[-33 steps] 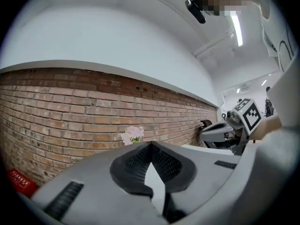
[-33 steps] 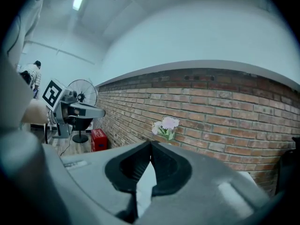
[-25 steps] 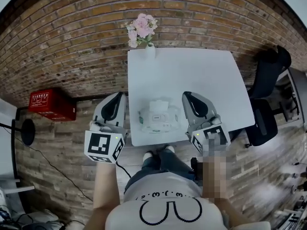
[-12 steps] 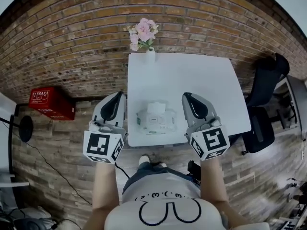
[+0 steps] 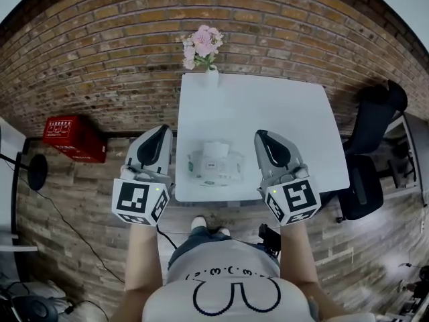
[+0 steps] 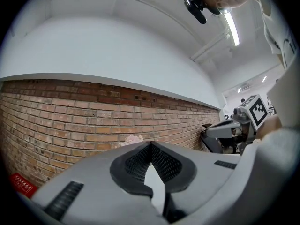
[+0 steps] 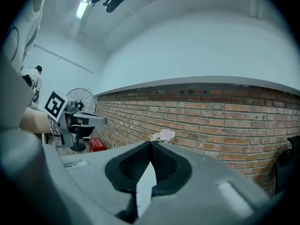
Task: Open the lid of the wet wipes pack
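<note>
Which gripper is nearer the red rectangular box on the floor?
Left. The left gripper hovers between the red rectangular box and the white table; the right gripper is farther, beyond the white wet wipes pack.

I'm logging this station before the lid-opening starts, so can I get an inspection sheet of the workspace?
Surface: white table, mostly bare.
Job's things: wet wipes pack near the front edge; lid looks shut.
Clutter: vase of pink flowers at the far edge.
Grippers: left gripper and right gripper either side of the pack, not touching it; jaws together, nothing between.
Cables: black cable on the floor, left.
Surroundings: brick wall, red box, black chair.
</note>
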Tool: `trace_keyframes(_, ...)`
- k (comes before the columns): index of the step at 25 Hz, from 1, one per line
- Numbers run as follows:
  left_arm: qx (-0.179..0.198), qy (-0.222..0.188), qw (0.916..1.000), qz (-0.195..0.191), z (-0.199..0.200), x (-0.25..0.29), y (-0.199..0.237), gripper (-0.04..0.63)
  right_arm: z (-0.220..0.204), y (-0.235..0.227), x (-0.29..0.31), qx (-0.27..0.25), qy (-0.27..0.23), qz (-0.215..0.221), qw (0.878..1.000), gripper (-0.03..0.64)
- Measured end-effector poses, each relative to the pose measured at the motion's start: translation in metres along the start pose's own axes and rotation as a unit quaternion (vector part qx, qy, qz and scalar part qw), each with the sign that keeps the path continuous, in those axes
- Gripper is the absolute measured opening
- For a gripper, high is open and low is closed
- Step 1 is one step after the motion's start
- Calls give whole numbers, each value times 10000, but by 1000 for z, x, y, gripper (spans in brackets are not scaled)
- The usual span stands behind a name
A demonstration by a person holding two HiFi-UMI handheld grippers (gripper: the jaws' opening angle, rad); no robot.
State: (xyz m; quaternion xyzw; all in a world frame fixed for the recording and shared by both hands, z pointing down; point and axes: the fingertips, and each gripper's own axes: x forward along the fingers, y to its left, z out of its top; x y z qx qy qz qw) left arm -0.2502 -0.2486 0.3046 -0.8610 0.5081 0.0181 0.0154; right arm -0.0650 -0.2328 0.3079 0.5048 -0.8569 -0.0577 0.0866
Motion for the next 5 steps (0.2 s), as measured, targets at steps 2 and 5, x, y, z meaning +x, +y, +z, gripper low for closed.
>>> trace_keyframes(2, 11, 11, 10000, -19, -1, 1, -4, -2, 0, 0, 0, -4, -7, 36, 10000, -2)
trace_keyframes(5, 15, 18, 10000, -46, -3, 2, -8, -2, 0, -1, -1, -39, -22, 79, 10000, -2)
